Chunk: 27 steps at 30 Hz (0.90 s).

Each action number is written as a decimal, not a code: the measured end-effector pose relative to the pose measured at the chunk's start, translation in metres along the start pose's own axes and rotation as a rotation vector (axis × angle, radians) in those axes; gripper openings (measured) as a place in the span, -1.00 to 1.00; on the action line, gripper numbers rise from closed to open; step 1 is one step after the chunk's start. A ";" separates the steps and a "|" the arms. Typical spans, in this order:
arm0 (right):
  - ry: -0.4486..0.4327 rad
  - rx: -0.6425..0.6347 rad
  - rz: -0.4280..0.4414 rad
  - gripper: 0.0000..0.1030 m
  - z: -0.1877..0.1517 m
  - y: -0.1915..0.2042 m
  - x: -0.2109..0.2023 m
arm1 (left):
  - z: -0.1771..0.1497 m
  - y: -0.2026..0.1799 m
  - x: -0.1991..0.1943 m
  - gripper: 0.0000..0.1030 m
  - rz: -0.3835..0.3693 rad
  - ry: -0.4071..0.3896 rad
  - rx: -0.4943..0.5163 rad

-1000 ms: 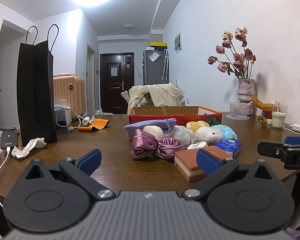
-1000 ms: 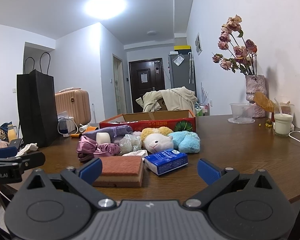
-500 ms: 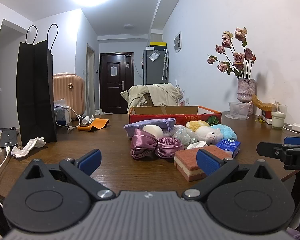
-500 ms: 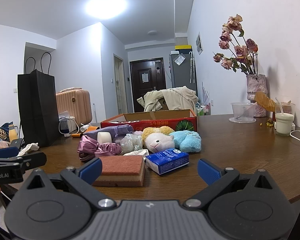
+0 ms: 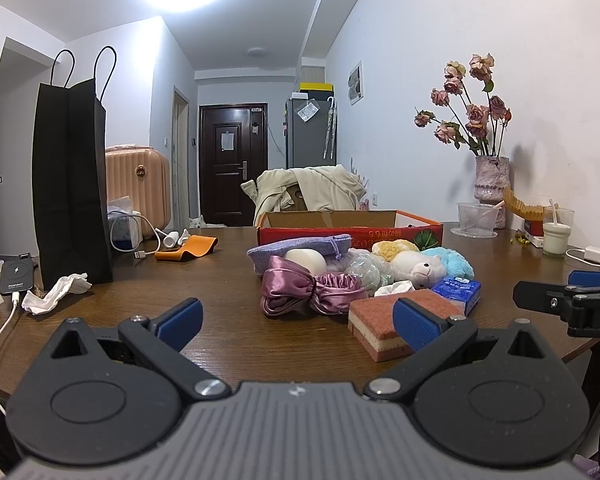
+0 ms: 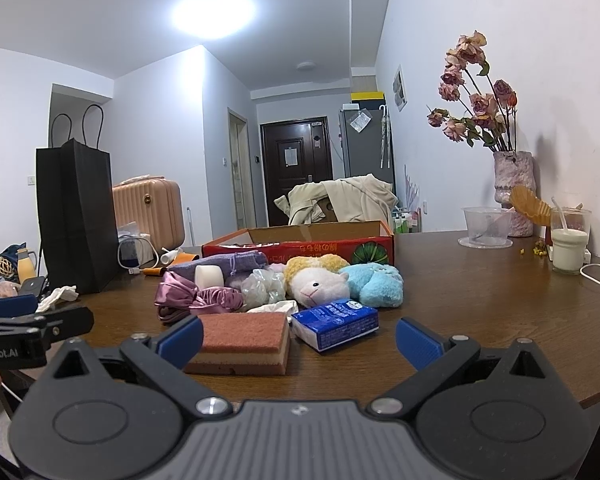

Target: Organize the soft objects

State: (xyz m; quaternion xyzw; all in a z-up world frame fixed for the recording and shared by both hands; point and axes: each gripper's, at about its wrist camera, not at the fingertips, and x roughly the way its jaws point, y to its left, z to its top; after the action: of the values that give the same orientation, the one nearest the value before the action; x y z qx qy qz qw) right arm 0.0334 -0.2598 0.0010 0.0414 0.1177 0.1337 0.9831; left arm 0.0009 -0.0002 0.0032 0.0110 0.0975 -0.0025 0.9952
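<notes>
facing a heap of soft toys (image 6: 332,284) on the table (image 6: 480,300), left gripper (image 5: 296,314) and right gripper (image 6: 298,334) are held wide apart, empty.

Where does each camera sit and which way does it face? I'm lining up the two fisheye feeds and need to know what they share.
Left wrist: sits on the left gripper, low at the table's near edge, facing the soft pile and red box; its open blue fingers show, and the right gripper at the right edge.
Right wrist: sits on the right gripper, facing the same way, from further right; its open fingers show, and the left gripper at the left edge.
Shared: sponge, satin scrunchie, sheep plush, tissue pack, black bag, flower vase.
</notes>
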 end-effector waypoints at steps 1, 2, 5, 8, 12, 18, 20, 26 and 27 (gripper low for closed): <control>0.001 0.000 0.001 1.00 0.000 0.000 0.000 | 0.000 0.000 0.000 1.00 0.000 0.000 0.000; 0.001 0.000 0.001 1.00 0.000 0.000 0.000 | 0.000 0.000 0.000 1.00 0.000 0.000 0.000; 0.001 0.000 0.000 1.00 0.001 0.000 0.001 | 0.000 0.000 0.000 1.00 0.000 0.000 0.000; -0.001 0.000 0.000 1.00 0.001 -0.001 0.002 | 0.000 0.000 0.000 1.00 -0.001 0.000 0.001; -0.011 0.001 -0.006 1.00 0.003 -0.002 0.004 | 0.000 0.001 0.001 1.00 0.007 -0.002 0.000; -0.003 0.004 0.003 1.00 0.001 -0.002 0.006 | -0.005 -0.001 0.006 1.00 0.012 0.002 0.007; 0.001 0.005 0.003 1.00 0.000 -0.002 0.008 | -0.006 -0.002 0.009 1.00 0.017 0.009 0.012; -0.005 -0.008 -0.006 1.00 -0.001 -0.002 0.021 | -0.007 0.003 0.031 1.00 0.048 0.028 0.014; -0.022 0.001 -0.003 1.00 0.001 -0.003 0.024 | -0.006 0.004 0.036 1.00 0.038 0.038 0.005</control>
State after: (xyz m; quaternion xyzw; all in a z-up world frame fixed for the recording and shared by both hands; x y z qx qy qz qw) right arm 0.0568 -0.2563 -0.0037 0.0432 0.1071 0.1318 0.9845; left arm 0.0353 0.0038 -0.0101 0.0155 0.1161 0.0166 0.9930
